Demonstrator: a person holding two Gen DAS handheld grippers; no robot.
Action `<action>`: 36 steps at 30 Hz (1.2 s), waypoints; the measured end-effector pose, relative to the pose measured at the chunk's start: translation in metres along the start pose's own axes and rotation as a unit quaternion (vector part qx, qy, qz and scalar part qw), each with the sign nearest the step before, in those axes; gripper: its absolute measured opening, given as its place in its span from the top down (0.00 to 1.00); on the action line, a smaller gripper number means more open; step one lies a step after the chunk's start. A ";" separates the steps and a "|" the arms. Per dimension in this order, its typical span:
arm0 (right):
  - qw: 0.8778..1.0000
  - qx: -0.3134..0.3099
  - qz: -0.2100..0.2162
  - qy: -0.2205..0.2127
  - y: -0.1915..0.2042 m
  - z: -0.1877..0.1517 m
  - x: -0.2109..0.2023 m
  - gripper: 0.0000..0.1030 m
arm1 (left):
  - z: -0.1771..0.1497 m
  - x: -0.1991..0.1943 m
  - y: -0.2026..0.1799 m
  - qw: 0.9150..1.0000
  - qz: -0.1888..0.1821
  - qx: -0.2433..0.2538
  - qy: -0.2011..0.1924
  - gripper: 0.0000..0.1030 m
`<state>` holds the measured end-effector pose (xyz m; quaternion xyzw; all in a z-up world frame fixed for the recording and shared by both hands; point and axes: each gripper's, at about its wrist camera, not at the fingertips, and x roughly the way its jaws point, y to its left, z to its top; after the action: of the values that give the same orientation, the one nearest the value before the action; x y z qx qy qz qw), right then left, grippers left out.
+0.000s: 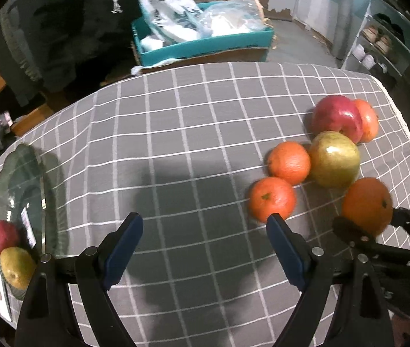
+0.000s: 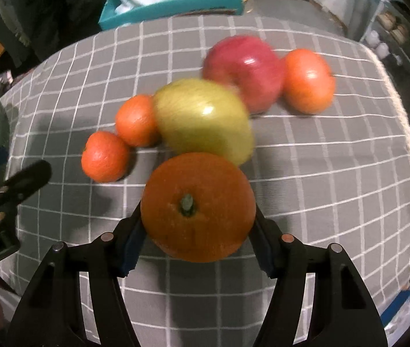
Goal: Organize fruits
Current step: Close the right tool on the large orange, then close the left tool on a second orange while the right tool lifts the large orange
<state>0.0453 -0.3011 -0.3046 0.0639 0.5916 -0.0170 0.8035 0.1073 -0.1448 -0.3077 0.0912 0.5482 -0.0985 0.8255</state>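
- Sitting already in the dark green glass plate (image 1: 25,173) at the left edge of the worktop (image 1: 190,144) are two fruits, a red apple (image 1: 2,235) and a yellow-green pear-like fruit (image 1: 17,266); this looks like the sorted share so far.
- Gripping a large round orange with a green stem (image 2: 197,206), the right tongs (image 2: 196,243) are pressing their pads on both its sides, near the front of the fruit cluster.
- Hanging open and empty over bare grey checked cloth, the left tongs (image 1: 205,248) are pointing between plate and cluster.
- Waiting on the cloth are five more: two small tangerines (image 1: 272,198), a big yellow-green apple (image 1: 335,163), a big red apple (image 1: 336,117), and an orange-red fruit (image 1: 366,120) behind it.
- Judging from this, well under half is done.
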 end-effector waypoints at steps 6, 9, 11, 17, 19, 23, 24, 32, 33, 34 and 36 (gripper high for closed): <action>1.000 0.024 -0.016 -0.012 -0.030 -0.003 -0.013 0.37 | 0.007 0.015 -0.020 1.000 -0.007 0.018 0.004 0.14; 0.999 0.038 -0.016 -0.011 -0.044 -0.001 -0.010 0.37 | 0.010 0.022 -0.028 1.000 -0.013 0.023 0.009 0.14; 0.999 0.042 -0.017 -0.011 -0.048 -0.004 -0.011 0.37 | 0.012 0.027 -0.032 0.999 -0.014 0.026 0.014 0.14; 0.999 0.041 -0.021 -0.012 -0.046 -0.008 -0.014 0.37 | 0.012 0.039 -0.045 0.999 -0.017 0.033 0.021 0.14; 0.999 0.040 -0.021 -0.012 -0.043 -0.008 -0.013 0.37 | 0.011 0.042 -0.047 0.999 -0.020 0.033 0.024 0.16; 0.999 0.039 -0.020 -0.012 -0.045 -0.010 -0.015 0.37 | 0.011 0.050 -0.049 0.998 -0.032 0.031 0.034 0.31; 0.999 0.039 -0.019 -0.012 -0.045 -0.010 -0.015 0.37 | 0.010 0.052 -0.050 0.998 -0.034 0.032 0.038 0.38; 0.999 0.041 -0.019 -0.014 -0.045 -0.011 -0.016 0.37 | 0.005 0.051 -0.054 0.998 -0.052 0.034 0.032 0.56; 0.999 0.040 -0.019 -0.015 -0.045 -0.010 -0.016 0.37 | 0.005 0.049 -0.054 0.998 -0.052 0.032 0.027 0.56; 0.999 0.038 -0.021 -0.018 -0.044 -0.010 -0.018 0.37 | 0.006 0.047 -0.053 0.998 -0.050 0.031 0.023 0.56; 0.999 0.034 -0.023 -0.023 -0.043 -0.009 -0.020 0.37 | 0.004 0.039 -0.054 0.998 -0.049 0.028 0.016 0.56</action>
<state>0.0260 -0.3435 -0.2913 0.0772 0.5733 -0.0572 0.8137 0.1116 -0.1999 -0.3445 0.0884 0.5623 -0.1527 0.8079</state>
